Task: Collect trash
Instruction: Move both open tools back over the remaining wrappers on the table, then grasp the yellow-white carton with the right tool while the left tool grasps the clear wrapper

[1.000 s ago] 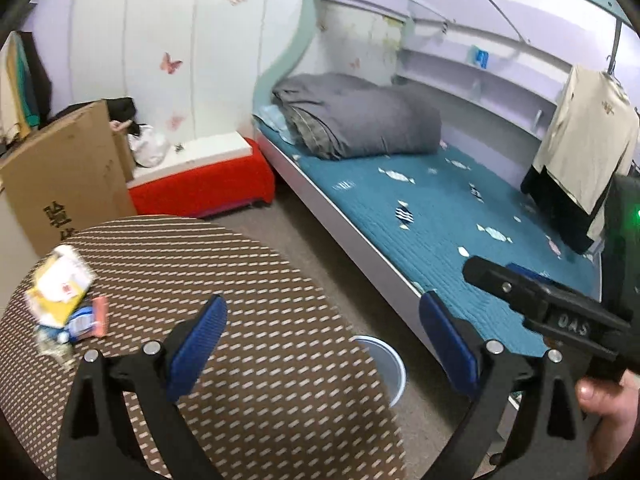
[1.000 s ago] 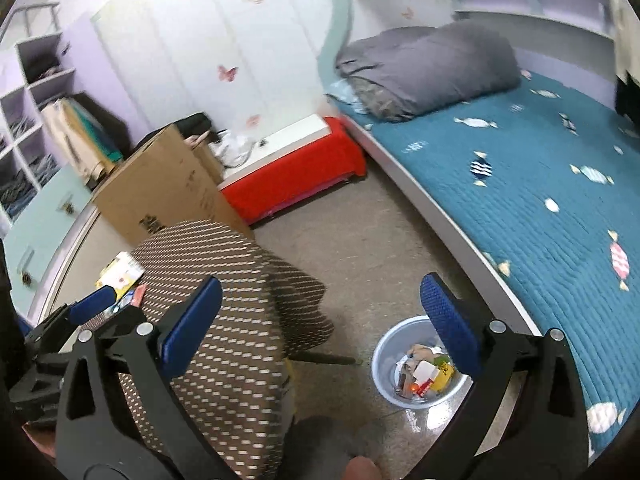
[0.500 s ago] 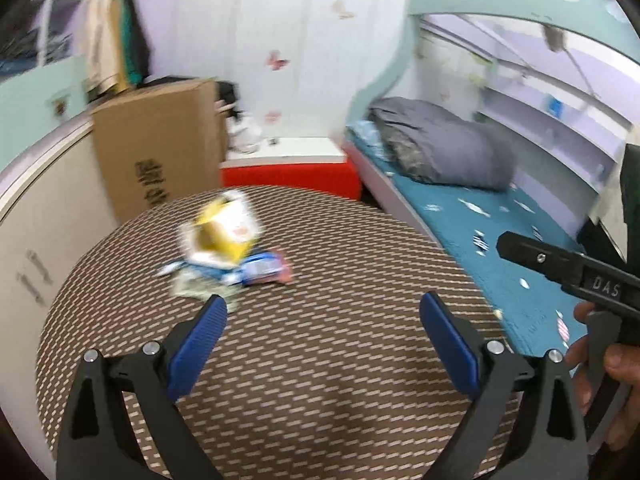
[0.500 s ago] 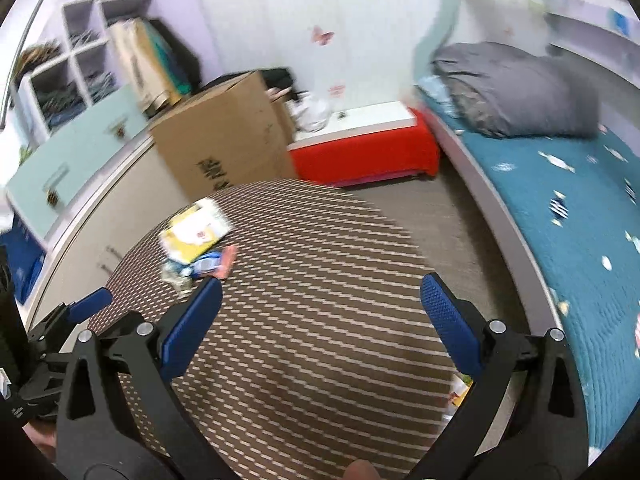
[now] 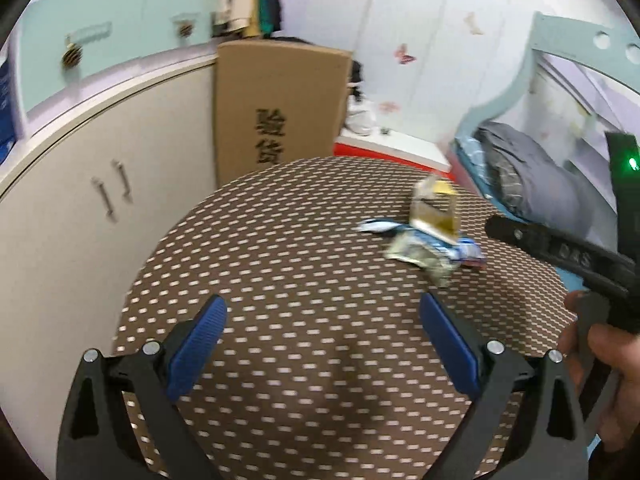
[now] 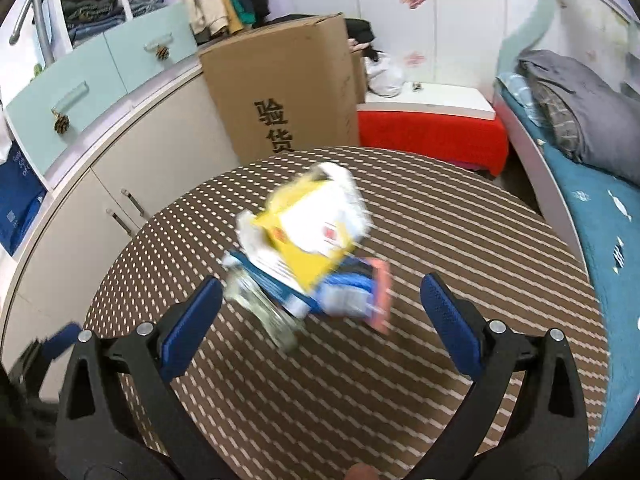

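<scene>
A: Where is the trash from each set of fingers?

B: The trash pile (image 6: 308,264) lies on the round table (image 6: 460,240), straight ahead of the right gripper (image 6: 320,312), just past its fingertips and a little toward the left finger. From the left gripper (image 5: 322,344) the same pile (image 5: 428,240) sits well ahead and off beyond the right finger.

A: So which one is nearer?

B: The right, I judge. The pile fills the middle of its view. For the left it is small and off to the side, with bare cloth between the fingers.

A: Are the fingers spread?

B: Both pairs stand wide apart and hold nothing. The blue pads (image 6: 192,320) of the right gripper flank the near edge of the pile without touching it, as far as the blur lets me see.

A: How does the pile lie?

B: A yellow-and-white packet (image 6: 316,232) is on top, tilted up. Under it is a blue wrapper (image 6: 340,292), and a crumpled clear piece (image 6: 264,312) is nearest the left finger. The heap runs crosswise to the right fingers, from the clear piece to the wrapper's pink end near the right finger. Its exact outline is smeared.

A: And the coming move?

B: Likely the right gripper goes forward and down so the jaws straddle a piece. The span looks wide enough for the packet, though I cannot be sure.
</scene>
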Demonstrator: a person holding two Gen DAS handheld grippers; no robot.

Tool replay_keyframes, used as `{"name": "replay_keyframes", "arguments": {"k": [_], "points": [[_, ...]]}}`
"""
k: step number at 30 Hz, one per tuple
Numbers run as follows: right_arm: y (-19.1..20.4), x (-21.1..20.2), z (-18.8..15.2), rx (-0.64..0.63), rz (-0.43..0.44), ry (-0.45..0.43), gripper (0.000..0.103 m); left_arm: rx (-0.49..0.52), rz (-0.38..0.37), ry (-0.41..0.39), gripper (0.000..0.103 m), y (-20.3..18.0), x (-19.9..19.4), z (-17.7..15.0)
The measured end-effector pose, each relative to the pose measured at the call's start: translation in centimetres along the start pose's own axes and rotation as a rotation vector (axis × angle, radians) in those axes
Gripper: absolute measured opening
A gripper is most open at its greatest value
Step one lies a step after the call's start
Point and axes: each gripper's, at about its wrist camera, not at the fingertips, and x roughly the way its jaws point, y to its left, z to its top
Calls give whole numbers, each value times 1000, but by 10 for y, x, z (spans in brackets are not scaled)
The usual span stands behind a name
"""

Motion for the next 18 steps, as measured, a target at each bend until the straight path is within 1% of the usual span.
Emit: {"name": "replay_keyframes", "arguments": {"k": [3, 5, 8, 9, 10, 12, 15, 16, 18], "points": [[20, 25, 11, -17, -29, 7, 97, -39, 19, 13, 95, 20, 9, -1], [30, 44, 17, -27, -84, 24, 97, -52, 25, 20, 95, 30, 11, -3], [33, 68, 21, -28, -131, 60, 96, -54, 33, 24, 95, 35, 14, -4], [31, 72, 20, -29, -138, 69, 91, -52, 35, 24, 95, 35, 14, -4], [29, 74, 19, -30, -151, 73, 71, -51, 34, 27, 95, 35, 16, -4], [23, 70, 17, -37, -155, 52, 67, -48, 29, 28, 95, 33, 18, -2], [7, 53, 13, -11, -85, 21, 59, -22, 20, 27, 95, 22, 23, 1], [1, 47, 12, 1, -63, 7, 55, -14, 16, 28, 95, 17, 25, 3], [-14, 31, 9, 25, -30, -22, 52, 6, 5, 27, 95, 4, 29, 8]]}}
